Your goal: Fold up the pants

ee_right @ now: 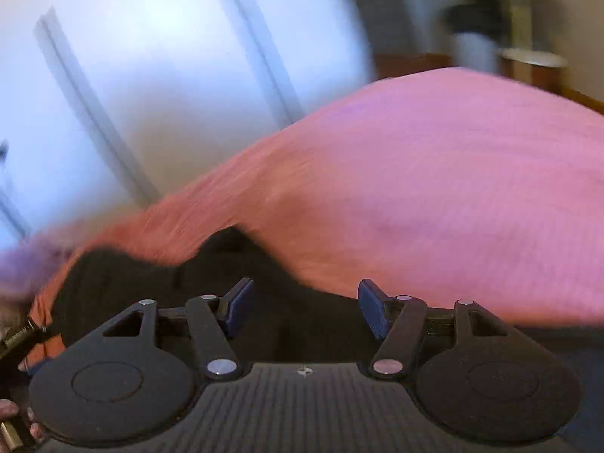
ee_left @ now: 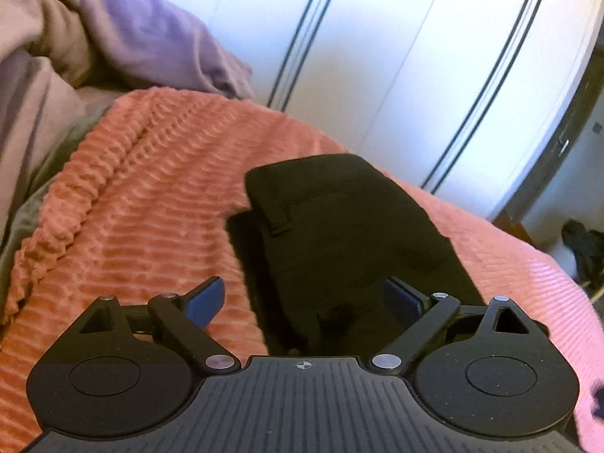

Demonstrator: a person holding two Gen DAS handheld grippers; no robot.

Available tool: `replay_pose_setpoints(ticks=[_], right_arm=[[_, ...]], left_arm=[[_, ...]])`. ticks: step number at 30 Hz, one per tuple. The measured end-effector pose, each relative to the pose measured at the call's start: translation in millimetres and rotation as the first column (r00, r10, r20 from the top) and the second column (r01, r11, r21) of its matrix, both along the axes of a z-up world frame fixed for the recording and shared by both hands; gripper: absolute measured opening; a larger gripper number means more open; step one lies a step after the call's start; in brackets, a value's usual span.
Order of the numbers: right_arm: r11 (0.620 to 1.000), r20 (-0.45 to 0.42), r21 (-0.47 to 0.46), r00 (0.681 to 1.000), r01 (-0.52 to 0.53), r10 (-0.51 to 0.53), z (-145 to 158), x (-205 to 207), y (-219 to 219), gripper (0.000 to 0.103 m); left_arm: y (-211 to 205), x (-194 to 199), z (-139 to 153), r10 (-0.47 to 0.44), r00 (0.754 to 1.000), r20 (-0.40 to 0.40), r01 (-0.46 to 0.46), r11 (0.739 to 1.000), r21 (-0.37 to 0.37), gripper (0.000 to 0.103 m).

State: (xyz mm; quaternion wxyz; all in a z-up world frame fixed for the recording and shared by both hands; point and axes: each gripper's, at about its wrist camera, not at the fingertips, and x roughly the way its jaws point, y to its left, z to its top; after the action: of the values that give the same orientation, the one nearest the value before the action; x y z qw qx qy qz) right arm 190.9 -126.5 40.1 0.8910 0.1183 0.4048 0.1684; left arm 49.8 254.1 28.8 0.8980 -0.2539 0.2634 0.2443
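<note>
Coral ribbed blanket (ee_left: 132, 204) beside white wardrobe doors (ee_left: 377, 56).

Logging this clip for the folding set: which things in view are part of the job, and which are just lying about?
Part of the job:
black pants, folded on the bed
left gripper, open
right gripper, open

Lying about:
pink blanket
purple bedding
white wardrobe
dark clothing on the floor

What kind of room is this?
Most likely a bedroom. A salmon-pink ribbed blanket covers what looks like a bed, lilac bedding is bunched at one end, and tall white wardrobe doors stand behind. Folded black pants lie on the blanket.
</note>
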Motion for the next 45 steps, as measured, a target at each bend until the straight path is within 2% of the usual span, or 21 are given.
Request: replay_pose_setpoints(ticks=[3,7,9,10,12,14,15,18,20,22,26,28,31,34,35,37,40,41,42,43,45], right_arm=[[0.997,-0.015,-0.014,0.997,-0.074,0.074,-17,29,43,0.061],[0.97,-0.062,-0.151,0.982,-0.189,0.181,-35,56,82,0.061],[0.962,-0.06,-0.16,0.975,-0.22,0.213,-41,64,86,0.046],[0.961,-0.069,-0.127,0.969,-0.244,0.237,-44,67,85,0.025],[0.959,-0.063,-0.133,0.967,-0.252,0.245,-43,71,91,0.018],[0.942,0.016,-0.235,0.968,-0.24,0.251,-34,68,99,0.002],[0.94,0.06,-0.265,0.969,-0.215,0.238,-30,71,100,0.002],[0.958,-0.011,-0.241,0.987,-0.157,0.159,-50,86,103,0.004],[0.935,0.035,-0.327,0.987,-0.136,0.156,-59,75,116,0.007],[0.934,0.045,-0.342,0.992,-0.098,0.121,-51,66,118,0.013],[0.991,0.058,-0.135,0.998,0.01,-0.003,-17,28,74,0.015],[0.998,0.038,-0.055,0.999,0.027,-0.025,-9,-3,46,0.015],[0.994,-0.056,0.072,0.995,0.087,-0.083,-17,-45,-1,0.015],[0.973,-0.166,0.118,0.97,0.201,-0.18,-43,-69,-45,0.012],[0.961,-0.186,0.119,0.956,0.25,-0.226,-53,-73,-58,0.001],[0.93,-0.178,0.201,0.945,0.309,-0.276,-64,-77,-84,0.0],[0.898,-0.124,0.227,0.926,0.376,-0.356,-70,-73,-111,0.0],[0.888,-0.108,0.231,0.918,0.397,-0.382,-74,-72,-123,0.0],[0.866,-0.129,0.285,0.912,0.41,-0.39,-80,-71,-137,0.0],[0.828,-0.172,0.362,0.904,0.427,-0.391,-87,-70,-152,0.0],[0.783,-0.194,0.404,0.881,0.473,-0.432,-89,-75,-171,0.0]], left_arm=[[4,-3,-7,0.024,1.0,0.02,-0.025,1.0,0.018,0.095],[7,0,-11,0.011,0.998,0.069,-0.012,1.0,0.027,0.095],[2,4,-11,-0.017,0.998,0.062,0.013,0.998,0.059,0.095],[0,6,-12,-0.032,0.998,0.059,0.028,0.997,0.07,0.095],[-1,6,-13,-0.038,0.997,0.065,0.032,0.996,0.086,0.095],[0,3,-11,-0.017,0.996,0.09,0.008,0.995,0.097,0.095],[0,1,-10,-0.006,0.995,0.101,-0.004,0.995,0.098,0.096],[2,1,-12,-0.007,0.996,0.089,0.0,0.997,0.075,0.096],[3,2,-14,-0.007,0.998,0.068,0.001,0.997,0.076,0.096],[6,2,-16,0.0,0.998,0.059,-0.004,0.998,0.068,0.096],[11,2,-19,-0.004,0.998,0.06,0.003,1.0,0.029,0.096],[8,2,-19,-0.027,0.997,0.07,0.025,0.999,0.032,0.093],[-3,1,-14,-0.04,0.996,0.078,0.032,0.995,0.098,0.093],[-19,1,-4,-0.075,0.994,0.079,0.066,0.991,0.114,0.093],[-27,0,1,-0.107,0.99,0.088,0.098,0.99,0.104,0.094],[-48,-1,12,-0.21,0.973,0.093,0.199,0.973,0.113,0.096],[-91,0,25,-0.347,0.937,0.047,0.336,0.929,0.152,0.096],[-103,-1,27,-0.377,0.925,0.045,0.368,0.919,0.144,0.096],[-114,-1,28,-0.405,0.913,0.043,0.398,0.91,0.118,0.096],[-124,1,27,-0.431,0.901,0.038,0.427,0.901,0.079,0.097],[-140,5,21,-0.468,0.884,0.019,0.467,0.884,0.025,0.097]])
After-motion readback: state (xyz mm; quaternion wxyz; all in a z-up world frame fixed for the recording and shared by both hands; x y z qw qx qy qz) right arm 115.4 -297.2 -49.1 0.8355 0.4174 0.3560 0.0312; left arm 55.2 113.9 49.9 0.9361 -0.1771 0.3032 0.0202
